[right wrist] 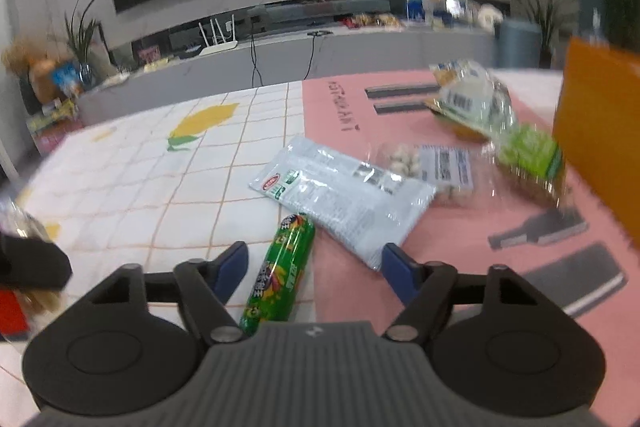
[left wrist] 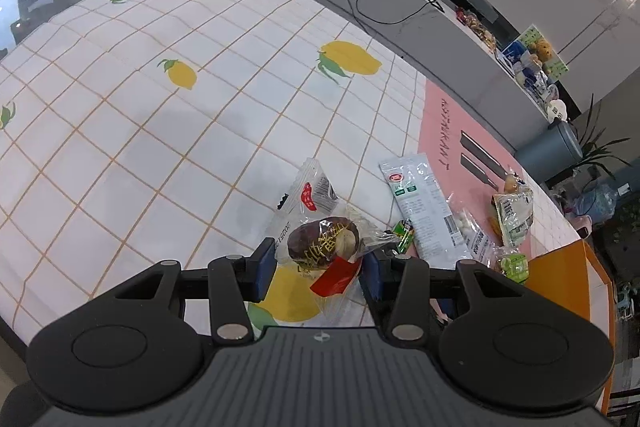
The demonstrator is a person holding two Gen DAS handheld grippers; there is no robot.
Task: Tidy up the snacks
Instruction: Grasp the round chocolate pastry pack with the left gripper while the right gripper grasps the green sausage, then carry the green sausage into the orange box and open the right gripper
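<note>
Snacks: one green sausage (right wrist: 280,267), two white packets (right wrist: 344,203).

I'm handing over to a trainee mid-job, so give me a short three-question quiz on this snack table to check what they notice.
1. True or false: the left tongs are empty.
2. What lies between the fingers of the right tongs? A) green sausage stick B) white packet C) orange box
3. Fill in: the tablecloth is printed with yellow ____.

Key:
1. False: they grip a wrapped chocolate cake.
2. A; the pads do not press it.
3. Lemons.
</note>
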